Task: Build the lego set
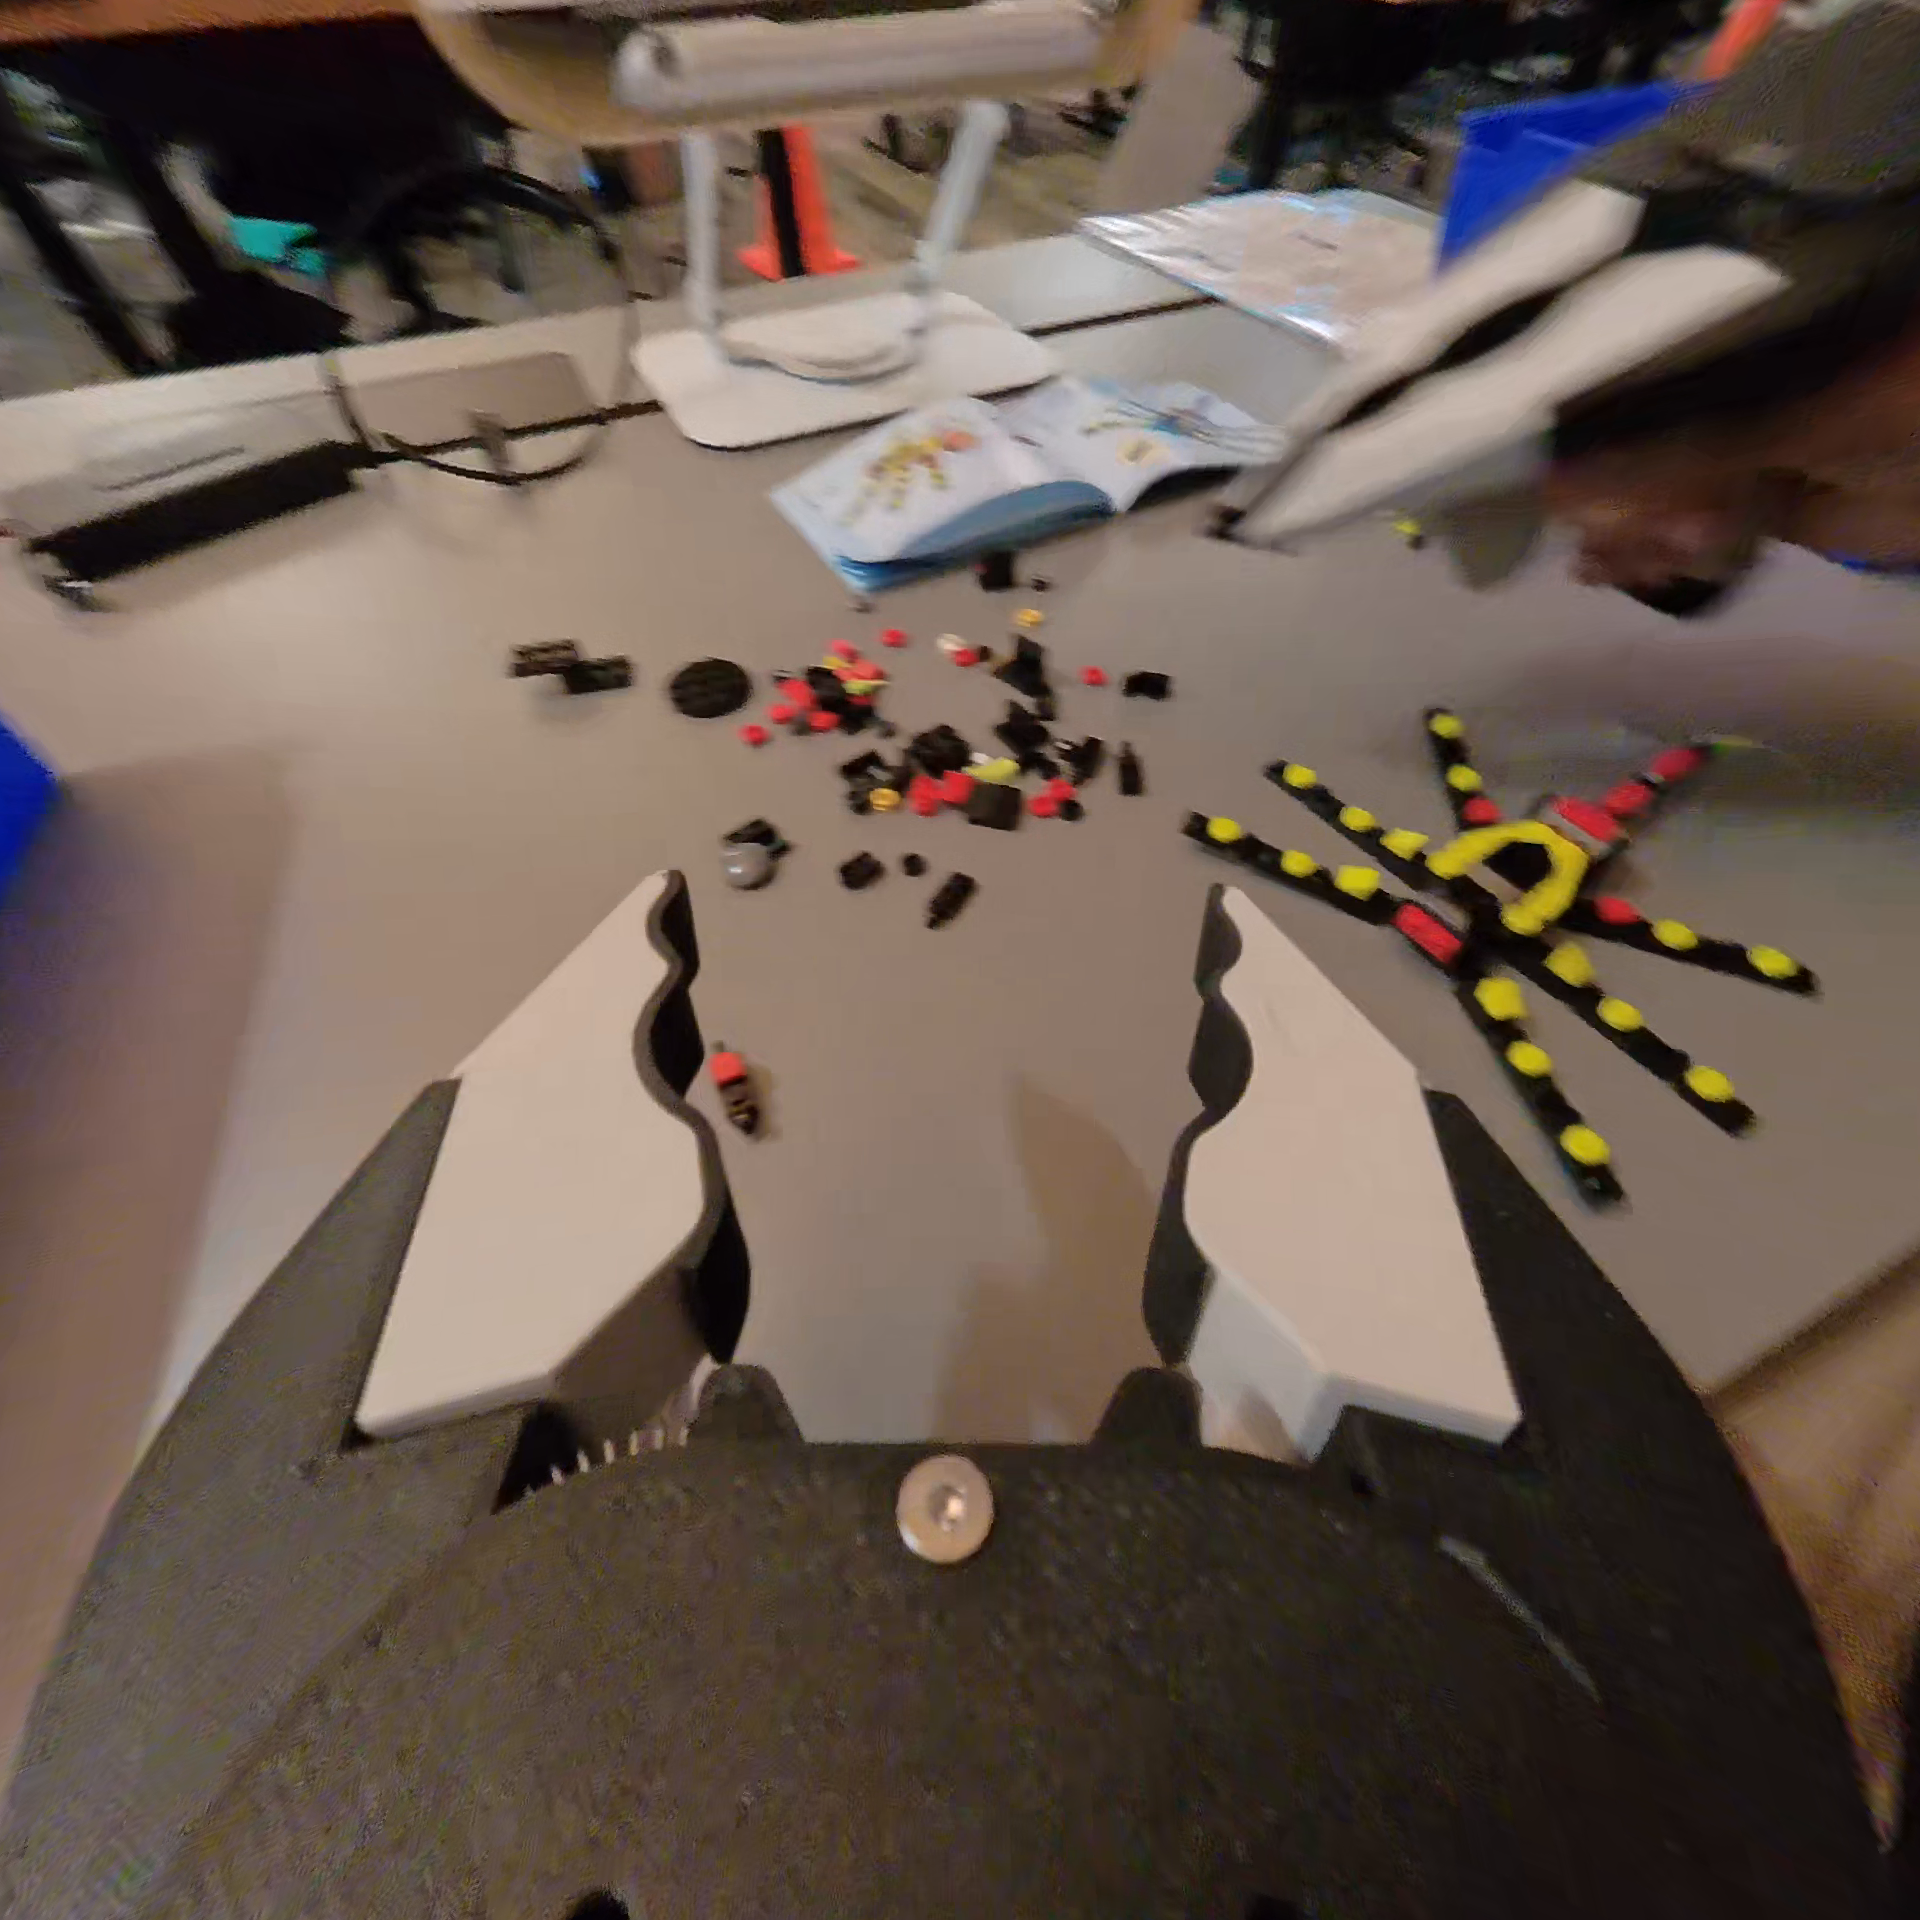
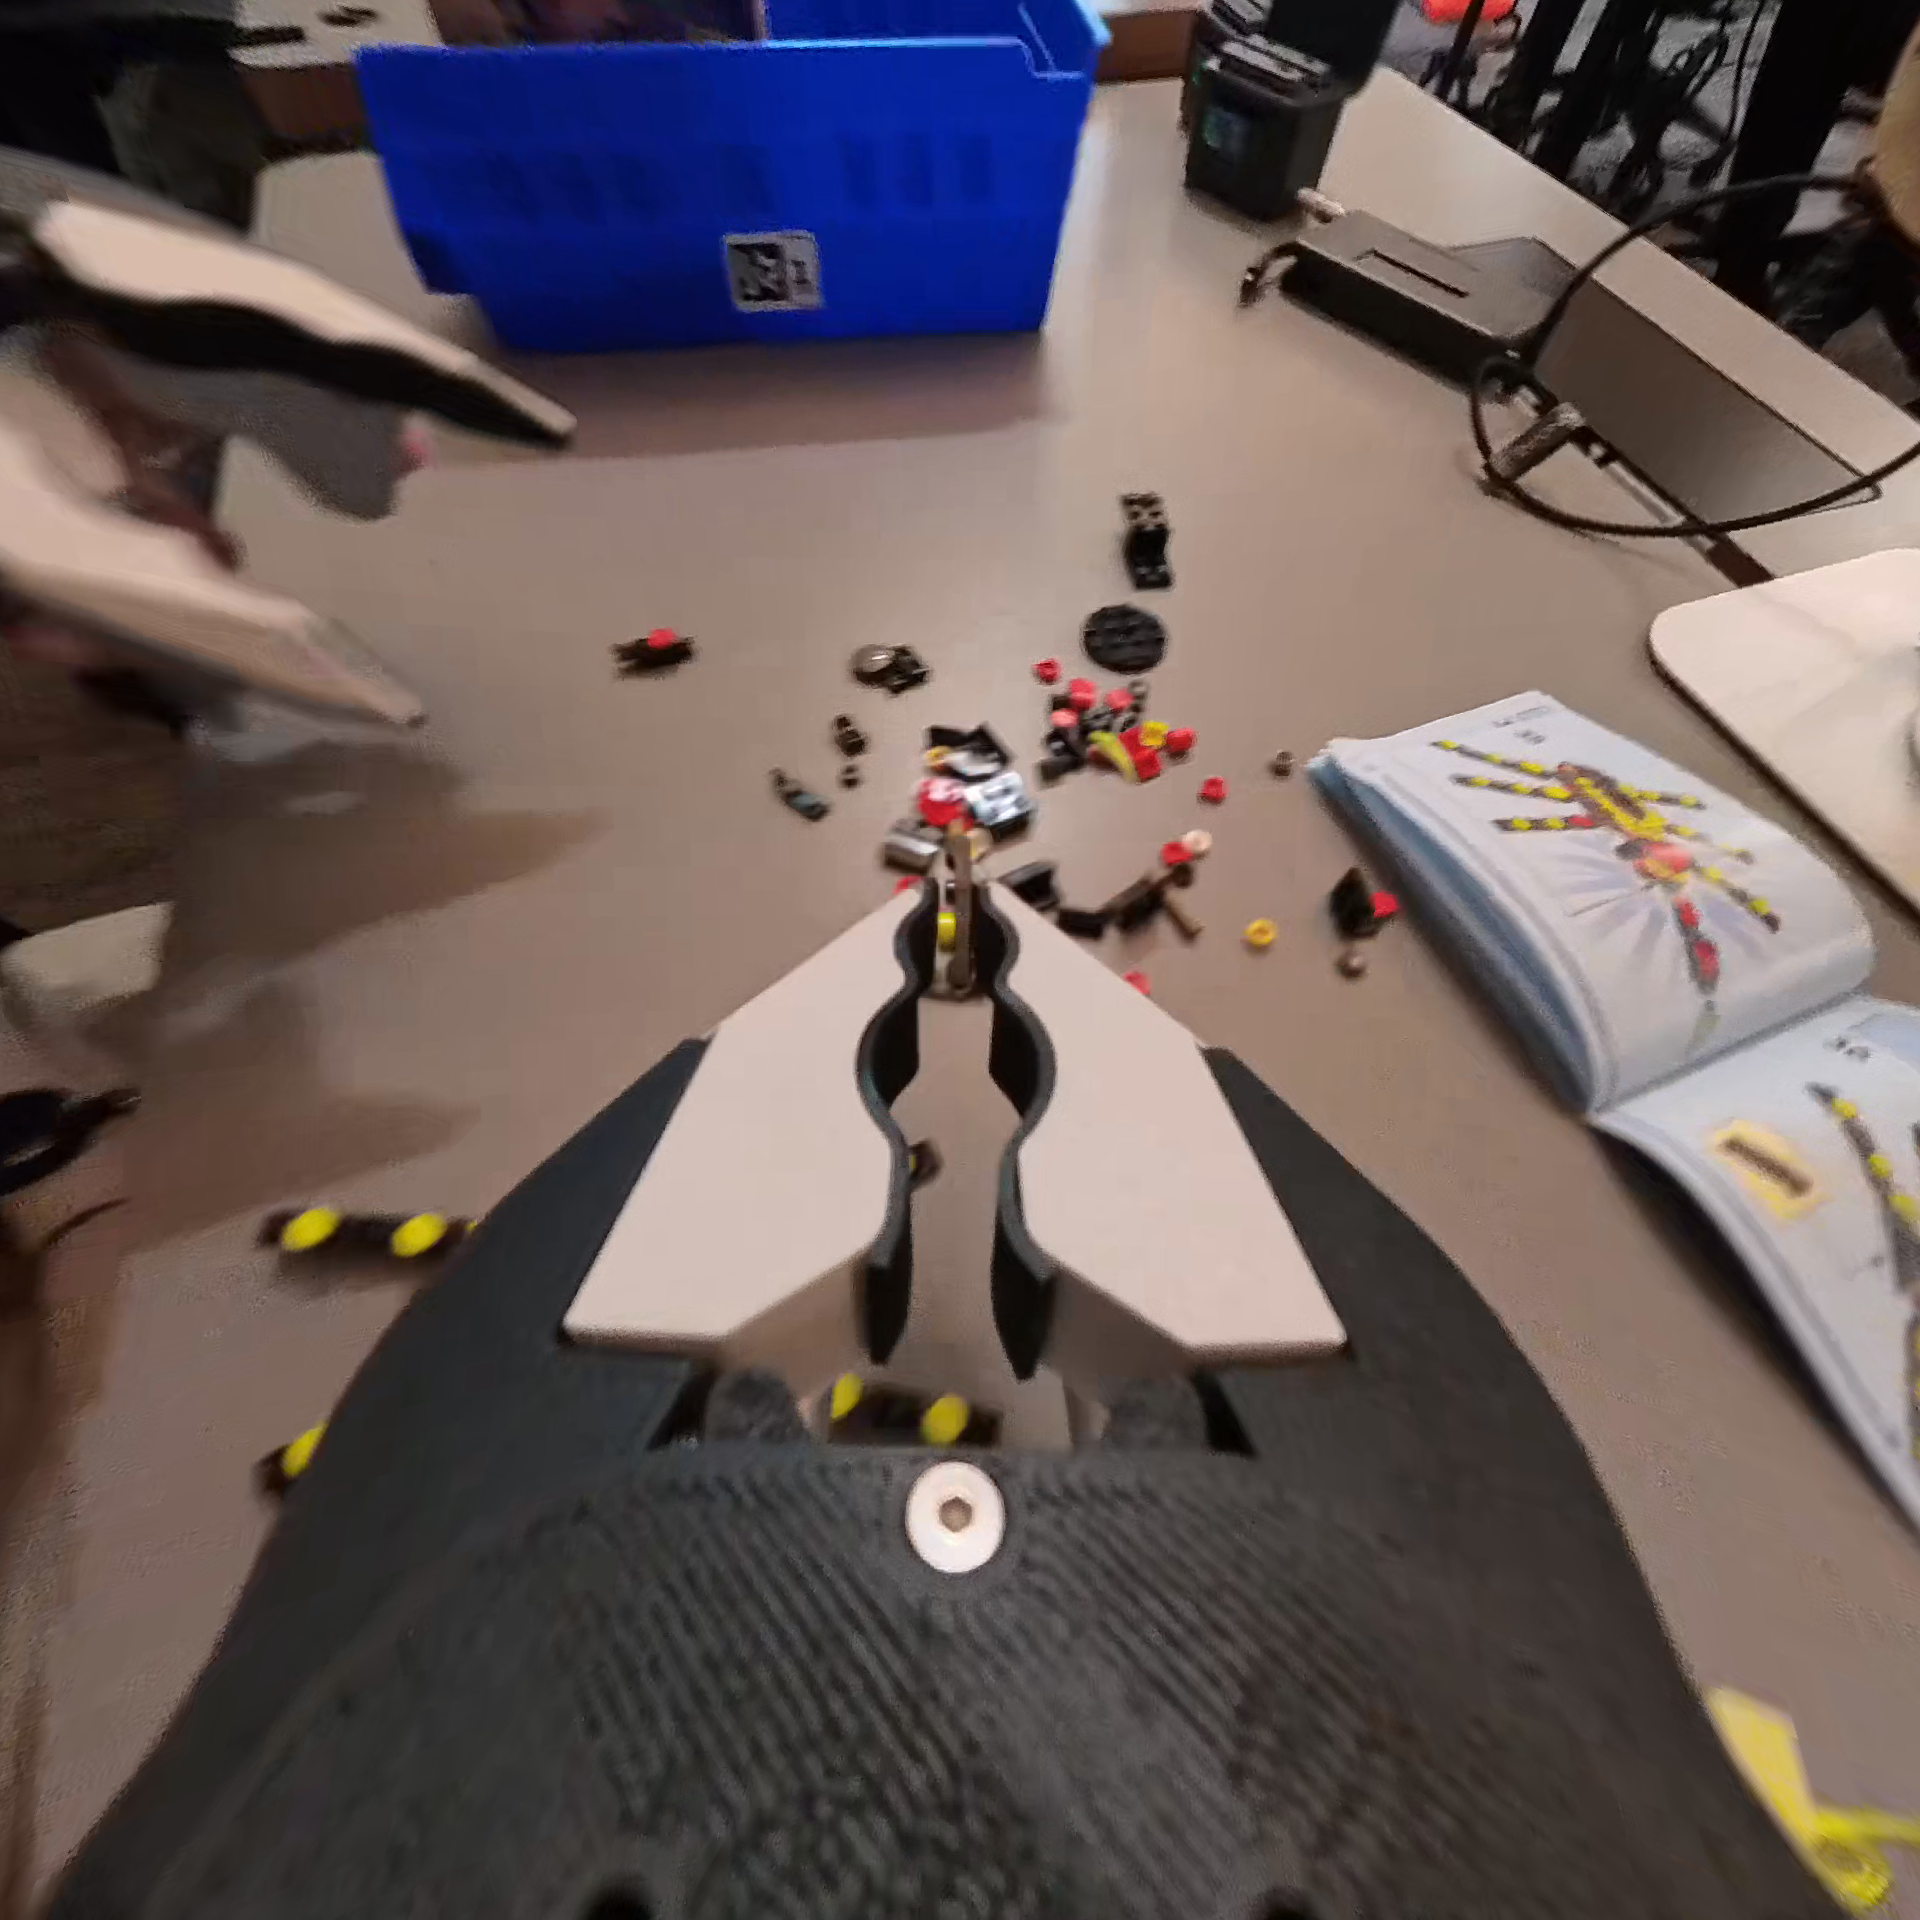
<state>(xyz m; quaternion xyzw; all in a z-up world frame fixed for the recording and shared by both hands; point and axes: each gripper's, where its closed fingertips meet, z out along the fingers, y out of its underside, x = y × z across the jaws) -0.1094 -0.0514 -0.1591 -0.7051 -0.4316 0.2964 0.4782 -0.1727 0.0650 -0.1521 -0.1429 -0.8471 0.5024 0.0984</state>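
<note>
My left gripper [image 1: 940, 894] is wide open and empty above the grey table [image 1: 416, 831]. A small red-and-black piece [image 1: 735, 1086] lies on the table by its left finger, not held. Loose black, red and yellow pieces [image 1: 935, 748] lie ahead. The black spider build with yellow studs [image 1: 1507, 914] lies to the right. My right gripper [image 2: 956, 914] is shut on a thin dark piece with a yellow stud [image 2: 961, 925], above the loose pieces [image 2: 1101, 738]. The right gripper also shows in the left wrist view [image 1: 1236, 520], the open left gripper in the right wrist view [image 2: 488, 571].
An open instruction booklet [image 1: 1039, 468] [image 2: 1610, 883] lies past the pieces. A white lamp base [image 1: 852, 364] stands behind it. A blue bin [image 2: 727, 187] stands at the far side. A cable and a grey box [image 2: 1662, 395] lie at the right. Spider legs [image 2: 364, 1231] lie under my right gripper.
</note>
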